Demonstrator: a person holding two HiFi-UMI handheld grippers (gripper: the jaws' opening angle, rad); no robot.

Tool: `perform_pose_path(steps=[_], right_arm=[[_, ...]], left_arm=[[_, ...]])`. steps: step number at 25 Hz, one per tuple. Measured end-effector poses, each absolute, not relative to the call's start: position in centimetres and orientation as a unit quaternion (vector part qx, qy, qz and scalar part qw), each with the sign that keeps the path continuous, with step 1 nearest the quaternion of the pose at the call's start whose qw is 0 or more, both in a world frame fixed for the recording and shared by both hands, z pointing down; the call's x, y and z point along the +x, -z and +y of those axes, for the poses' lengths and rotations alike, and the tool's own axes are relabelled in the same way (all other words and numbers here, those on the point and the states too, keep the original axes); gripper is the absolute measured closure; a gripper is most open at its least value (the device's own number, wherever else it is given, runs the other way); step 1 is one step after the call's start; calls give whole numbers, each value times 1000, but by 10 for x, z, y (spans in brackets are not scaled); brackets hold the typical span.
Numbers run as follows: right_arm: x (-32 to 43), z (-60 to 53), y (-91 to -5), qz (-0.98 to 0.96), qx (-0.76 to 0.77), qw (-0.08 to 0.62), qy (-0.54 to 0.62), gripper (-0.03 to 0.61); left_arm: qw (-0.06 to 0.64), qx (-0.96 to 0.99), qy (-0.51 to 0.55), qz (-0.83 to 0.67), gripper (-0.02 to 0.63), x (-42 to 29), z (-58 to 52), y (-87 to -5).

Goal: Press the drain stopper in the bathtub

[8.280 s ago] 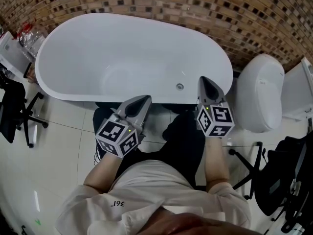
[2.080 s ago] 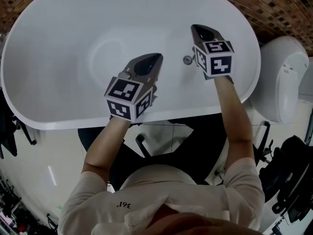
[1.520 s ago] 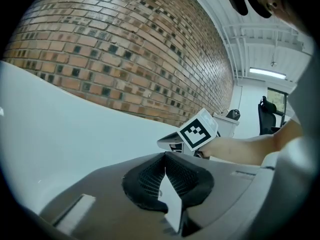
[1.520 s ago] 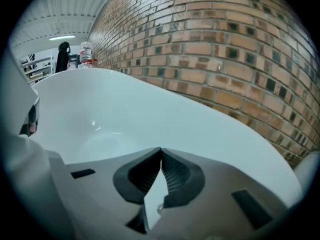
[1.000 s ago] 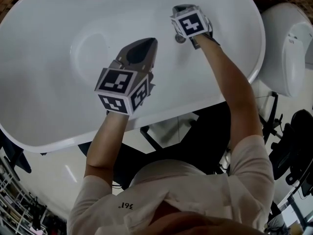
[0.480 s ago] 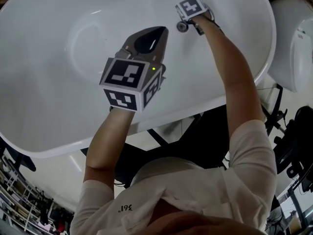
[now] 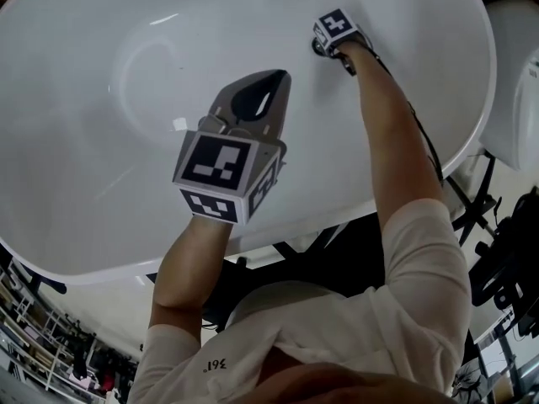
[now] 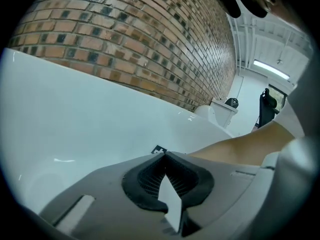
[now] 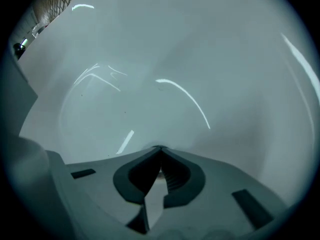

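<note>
The white bathtub (image 7: 84, 183) fills the head view. My right gripper (image 7: 328, 39) reaches deep into it at arm's length, jaws shut, tips down at the tub floor. The drain stopper (image 7: 316, 47) shows only as a dark bit under those tips. In the right gripper view the shut right gripper (image 9: 159, 149) meets the smooth tub floor (image 9: 150, 59), and the stopper itself is hidden there. My left gripper (image 7: 271, 81) hovers shut over the middle of the tub, holding nothing. In the left gripper view the shut left gripper (image 8: 165, 155) points along the tub's far wall (image 8: 75, 119).
A white toilet (image 7: 518, 66) stands right of the tub, also visible as the toilet (image 8: 222, 111) in the left gripper view. A brick wall (image 8: 140, 29) runs behind the tub. Black office chairs (image 7: 505, 268) sit at the right, and a rack (image 7: 34, 343) at the lower left.
The right gripper has sunk further into the tub and now covers the drain stopper, which showed beside it before. The left gripper stays hovering over the tub's middle.
</note>
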State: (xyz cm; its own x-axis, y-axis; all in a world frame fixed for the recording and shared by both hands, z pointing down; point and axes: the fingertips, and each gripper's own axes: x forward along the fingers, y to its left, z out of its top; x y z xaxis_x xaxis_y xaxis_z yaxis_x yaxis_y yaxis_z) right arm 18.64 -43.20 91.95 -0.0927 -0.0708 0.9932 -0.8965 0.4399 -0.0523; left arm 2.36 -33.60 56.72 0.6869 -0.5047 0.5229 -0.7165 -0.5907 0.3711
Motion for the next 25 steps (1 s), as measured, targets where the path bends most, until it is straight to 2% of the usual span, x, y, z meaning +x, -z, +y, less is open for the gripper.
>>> perform_pose_path(steps=[11,25], right_arm=[[174,-404,-960,-632,357,567,-391,561],[179,-410,-926,-612,419,540,-398,566]], left_arm=[[317,871,-177,-331,606,34,-329,-572],[321,871,-168,-332,606,29,-330,-570]])
